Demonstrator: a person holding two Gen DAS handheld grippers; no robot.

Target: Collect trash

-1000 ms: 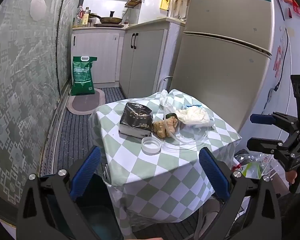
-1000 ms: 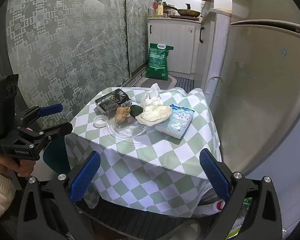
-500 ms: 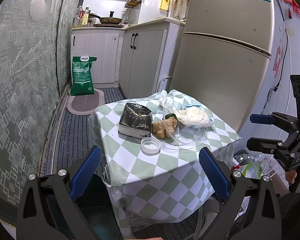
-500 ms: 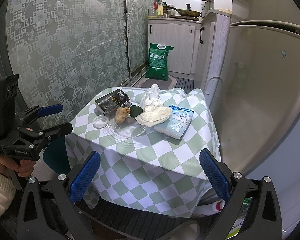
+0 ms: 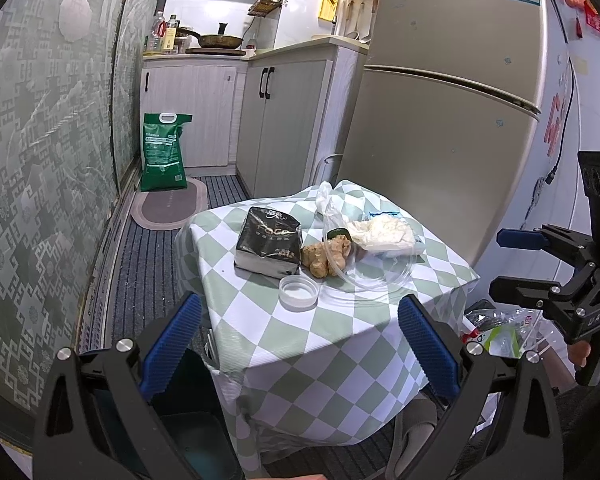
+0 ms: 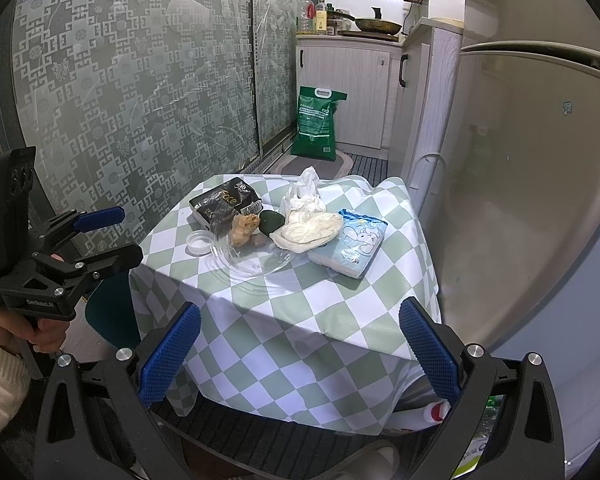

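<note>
Blue-padded jaws stand spread and empty on both our left gripper (image 5: pixel 298 346) and our right gripper (image 6: pixel 298 354), each held short of the checked table (image 6: pixel 260 320) with nothing between the fingers. The trash sits in a cluster mid-table: a small white lid (image 5: pixel 299 292) nearest our left side, a clear plastic tray (image 6: pixel 256 258) touching it, brown scraps (image 5: pixel 326 256) and a dark green piece (image 6: pixel 271 221) at the tray's rim, and crumpled white wrapping (image 6: pixel 308 230) lying across its far edge. We judge the lid the easiest first pick; coming in low and level should keep the cloth from bunching. A black pack (image 5: pixel 269 245) and a blue-white tissue pack (image 6: pixel 350 248) flank the cluster closely. Beyond stand the fridge (image 5: pixel 440 120) and a green sack (image 5: pixel 163 154).
</note>
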